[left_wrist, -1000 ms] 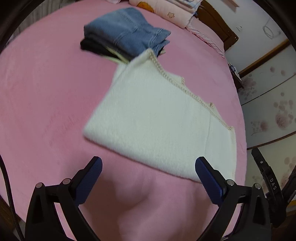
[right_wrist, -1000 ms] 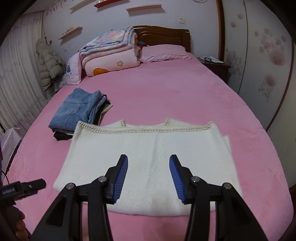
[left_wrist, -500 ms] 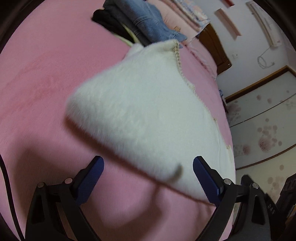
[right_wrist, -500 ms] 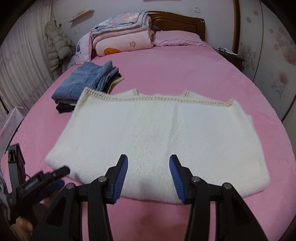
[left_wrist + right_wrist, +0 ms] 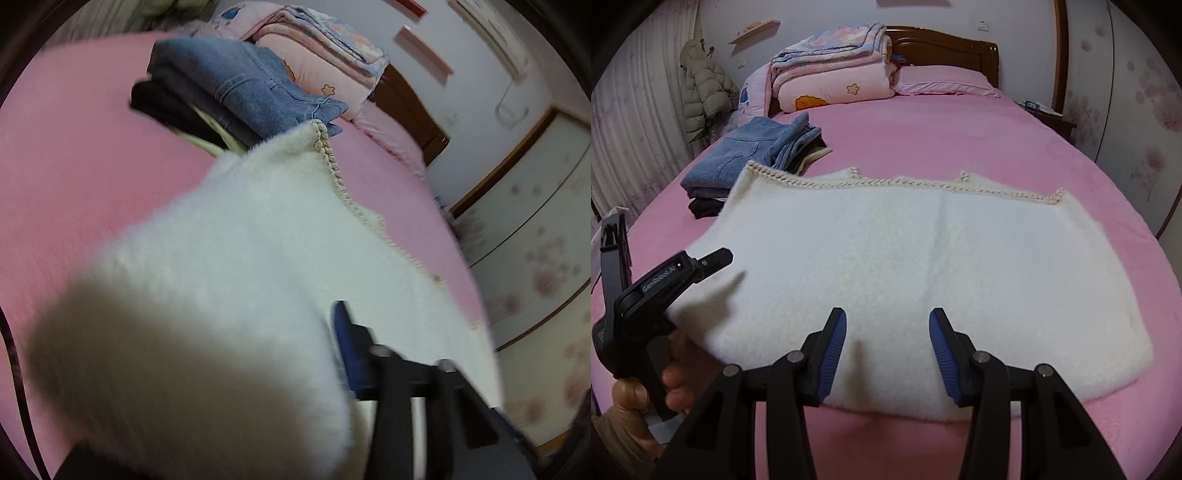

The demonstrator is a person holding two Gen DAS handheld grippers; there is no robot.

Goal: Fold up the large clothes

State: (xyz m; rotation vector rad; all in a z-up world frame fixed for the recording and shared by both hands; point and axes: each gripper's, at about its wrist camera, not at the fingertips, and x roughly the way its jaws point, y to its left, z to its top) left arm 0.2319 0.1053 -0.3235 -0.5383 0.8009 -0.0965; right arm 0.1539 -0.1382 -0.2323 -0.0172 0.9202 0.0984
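Lying flat across the pink bed (image 5: 960,122), the white sweater (image 5: 923,258) looks part-folded; more folds remain. At nine o'clock the left claw (image 5: 716,258) meets its corner, grip unclear. The right claw (image 5: 887,354) hovers wide, empty, at six o'clock.

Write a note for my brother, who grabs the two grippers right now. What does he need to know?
Left gripper: at the left near corner of the white sweater. The fluffy cloth bulges up between its fingers and hides one, so the grip cannot be confirmed.
Right gripper: open and empty, over the sweater's near edge.
Things: the sweater lies spread on the pink bed, braided trim on its far edge. The folded jeans stack sits beyond its far left corner.
Done: jeans stack folded.
Left: get hold of the sweater, fold it, probably add it to the stack.
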